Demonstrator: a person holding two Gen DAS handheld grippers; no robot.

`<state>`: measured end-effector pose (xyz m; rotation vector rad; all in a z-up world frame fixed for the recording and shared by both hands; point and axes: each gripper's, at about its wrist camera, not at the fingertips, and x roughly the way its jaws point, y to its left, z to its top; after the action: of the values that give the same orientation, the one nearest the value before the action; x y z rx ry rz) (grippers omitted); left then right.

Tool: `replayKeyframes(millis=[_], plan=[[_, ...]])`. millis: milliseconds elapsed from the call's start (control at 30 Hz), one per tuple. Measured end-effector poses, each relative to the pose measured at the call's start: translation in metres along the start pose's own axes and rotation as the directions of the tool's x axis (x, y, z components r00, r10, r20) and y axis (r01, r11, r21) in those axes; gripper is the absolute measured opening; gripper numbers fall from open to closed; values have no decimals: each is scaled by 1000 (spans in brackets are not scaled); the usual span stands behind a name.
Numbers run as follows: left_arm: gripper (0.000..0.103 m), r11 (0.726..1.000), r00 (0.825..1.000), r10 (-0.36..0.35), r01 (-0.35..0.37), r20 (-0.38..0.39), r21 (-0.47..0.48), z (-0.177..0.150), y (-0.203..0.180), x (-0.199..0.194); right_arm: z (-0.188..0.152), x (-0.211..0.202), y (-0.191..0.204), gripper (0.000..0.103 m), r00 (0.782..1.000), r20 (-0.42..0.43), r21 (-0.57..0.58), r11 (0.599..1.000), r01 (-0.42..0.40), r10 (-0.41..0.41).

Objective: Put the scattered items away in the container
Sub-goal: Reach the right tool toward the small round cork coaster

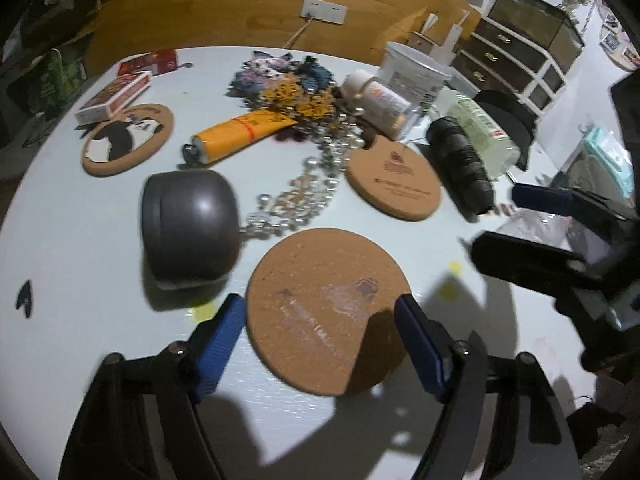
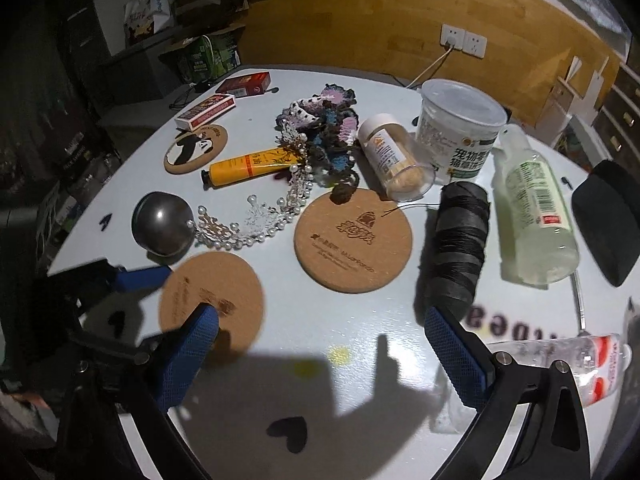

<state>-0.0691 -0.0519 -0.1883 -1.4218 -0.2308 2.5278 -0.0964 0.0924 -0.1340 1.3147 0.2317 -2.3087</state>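
Left gripper [image 1: 320, 344], fingers apart, straddles a plain cork coaster [image 1: 326, 312] lying flat near the table's [image 1: 80, 240] front edge, pads clear of its rim. Right gripper [image 2: 320, 344] hangs spread over bare tabletop (nothing between its fingers). A white tub [image 2: 460, 128] stands toward the far edge, behind a black thread spool [image 2: 460, 240].

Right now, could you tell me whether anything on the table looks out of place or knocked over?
Yes. Three containers lie on their sides instead of standing: the clear plastic bottle, the white-capped jar and the grey round tin. The pearl string sprawls loose across the table, tangled into the crochet pile.
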Motion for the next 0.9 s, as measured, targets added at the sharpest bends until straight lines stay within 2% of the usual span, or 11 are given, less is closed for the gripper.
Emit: replayKeyframes(millis=[33,167,233,267,500,767,900], plan=[[66,1000,1000,-11,11,0,7,-1,-3,0,0,2,0,95,1000,-7,7,1000,-12,12],[64,999,1000,-13,13,3,44,-2,-12,2,0,11,0,91,998,-31,27,998,-55,56],[50,998,1000,-15,14,3,53,-2,-13,2,-1,17,0,84,996,-51,35,997,-73,75],[47,998,1000,-16,15,3,56,-3,-14,2,-2,20,0,83,994,-61,41,996,-84,86],[37,999,1000,-23,23,-2,39,-3,-8,1,-10,36,-3,82,987,-104,81,990,-114,122],[35,998,1000,-5,4,13,64,-6,-10,0,-13,44,-3,82,976,-95,118,976,-185,196],[35,997,1000,-2,1,16,76,-6,-10,0,-13,44,0,82,955,-86,160,950,-267,283]])
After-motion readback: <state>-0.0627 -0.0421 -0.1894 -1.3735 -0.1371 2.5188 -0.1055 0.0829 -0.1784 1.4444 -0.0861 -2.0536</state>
